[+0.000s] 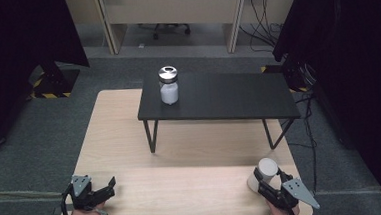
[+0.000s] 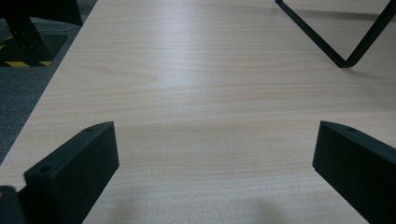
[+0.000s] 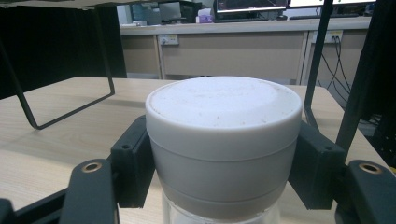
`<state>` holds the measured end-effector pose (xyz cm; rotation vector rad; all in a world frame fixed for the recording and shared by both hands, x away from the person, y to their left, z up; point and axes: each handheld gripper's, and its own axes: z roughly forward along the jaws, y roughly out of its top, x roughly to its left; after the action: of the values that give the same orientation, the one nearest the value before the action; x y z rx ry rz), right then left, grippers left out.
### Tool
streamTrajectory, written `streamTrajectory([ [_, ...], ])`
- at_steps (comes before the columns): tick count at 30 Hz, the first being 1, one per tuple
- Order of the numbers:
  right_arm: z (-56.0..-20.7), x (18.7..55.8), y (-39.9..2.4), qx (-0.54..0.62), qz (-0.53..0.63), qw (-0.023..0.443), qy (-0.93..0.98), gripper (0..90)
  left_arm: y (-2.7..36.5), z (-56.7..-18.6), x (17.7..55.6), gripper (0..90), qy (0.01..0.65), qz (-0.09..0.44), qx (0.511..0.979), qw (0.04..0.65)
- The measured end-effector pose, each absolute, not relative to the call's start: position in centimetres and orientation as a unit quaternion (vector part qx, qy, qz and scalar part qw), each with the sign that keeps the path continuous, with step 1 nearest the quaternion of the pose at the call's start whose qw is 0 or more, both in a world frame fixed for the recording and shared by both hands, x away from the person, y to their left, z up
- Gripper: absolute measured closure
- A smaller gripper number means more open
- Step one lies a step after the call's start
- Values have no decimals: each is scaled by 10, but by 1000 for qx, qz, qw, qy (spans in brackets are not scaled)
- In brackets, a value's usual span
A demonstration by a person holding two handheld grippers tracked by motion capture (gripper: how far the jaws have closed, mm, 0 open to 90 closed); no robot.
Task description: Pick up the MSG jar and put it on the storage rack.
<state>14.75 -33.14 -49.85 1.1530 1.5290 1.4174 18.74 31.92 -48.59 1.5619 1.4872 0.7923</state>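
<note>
light wooden table [image 1: 130,136], black shelf [image 1: 228,97], grey carpet [image 1: 35,142], dark curtains [image 1: 355,52]

The pale, wood-grained rectangular tabletop [image 1: 130,136] is showing light beige with fine streaks. The low raised bench [image 1: 228,95] on it is showing matt black, as are its thin metal legs. The small jar with a shiny silver lid [image 1: 168,85] is showing white below. The white round-lidded clear jar [image 3: 223,140] is showing off-white between 2 black jaws. The floor's hazard tape [image 1: 52,95] is showing yellow-and-black stripes on grey carpet.
</note>
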Motion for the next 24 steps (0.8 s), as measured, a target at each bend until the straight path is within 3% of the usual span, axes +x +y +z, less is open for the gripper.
streamTrajectory([
  [24, -427, 166, -338, 457, 572, 353, 583, 339, 319, -485, 188, 0, 583, 312, 628, 409],
])
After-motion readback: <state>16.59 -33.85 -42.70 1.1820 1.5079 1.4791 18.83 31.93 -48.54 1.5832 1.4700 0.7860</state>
